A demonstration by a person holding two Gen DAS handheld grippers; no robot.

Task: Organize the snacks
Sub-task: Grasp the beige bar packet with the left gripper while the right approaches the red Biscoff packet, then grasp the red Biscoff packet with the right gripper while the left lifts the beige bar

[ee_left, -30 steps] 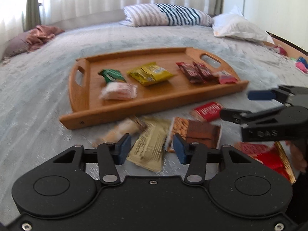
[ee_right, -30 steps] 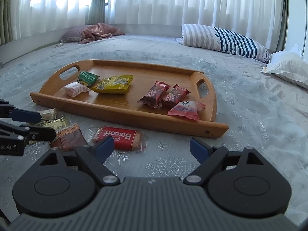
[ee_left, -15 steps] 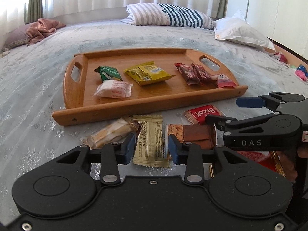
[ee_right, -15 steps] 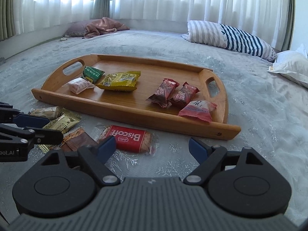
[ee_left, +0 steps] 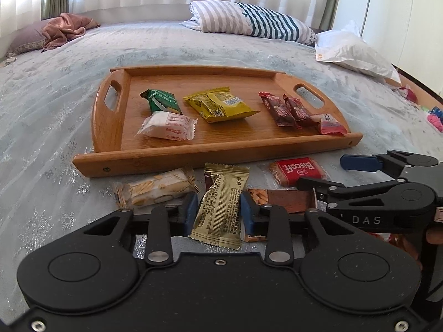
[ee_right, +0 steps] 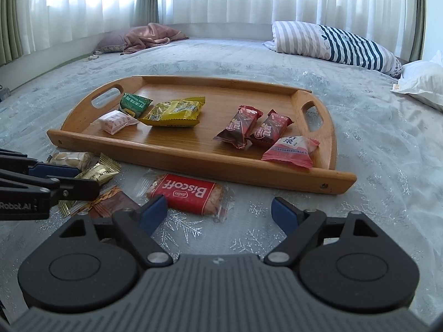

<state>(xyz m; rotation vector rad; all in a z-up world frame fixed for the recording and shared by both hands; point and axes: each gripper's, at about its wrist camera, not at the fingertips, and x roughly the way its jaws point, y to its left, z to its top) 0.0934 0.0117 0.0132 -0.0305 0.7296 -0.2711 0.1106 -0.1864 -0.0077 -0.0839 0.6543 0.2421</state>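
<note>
Clamping: left gripper (ee_left: 218, 211) fingers closed on the gold foil snack packet (ee_left: 221, 202), on the pale-blue bedspread (ee_left: 49, 127) before the oblong bamboo tray (ee_left: 110, 163) | right gripper (ee_right: 218, 211) fingers apart, empty, beside red Biscoff biscuit packet (ee_right: 188, 193).

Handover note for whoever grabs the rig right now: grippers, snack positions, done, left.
Left hand-held gripper: shut on the gold packet, which is not yet lifted off the bedspread.
Right hand-held gripper: open, empty, just in front of the Biscoff packet.
Done: six snacks on the wooden tray: green packet, white packet, yellow packet, two dark red packets, pink packet.
Left: gold packet to the tray, then the Biscoff, the cream cracker packet and the brown packet, all on the bedspread in front of the tray.
</note>
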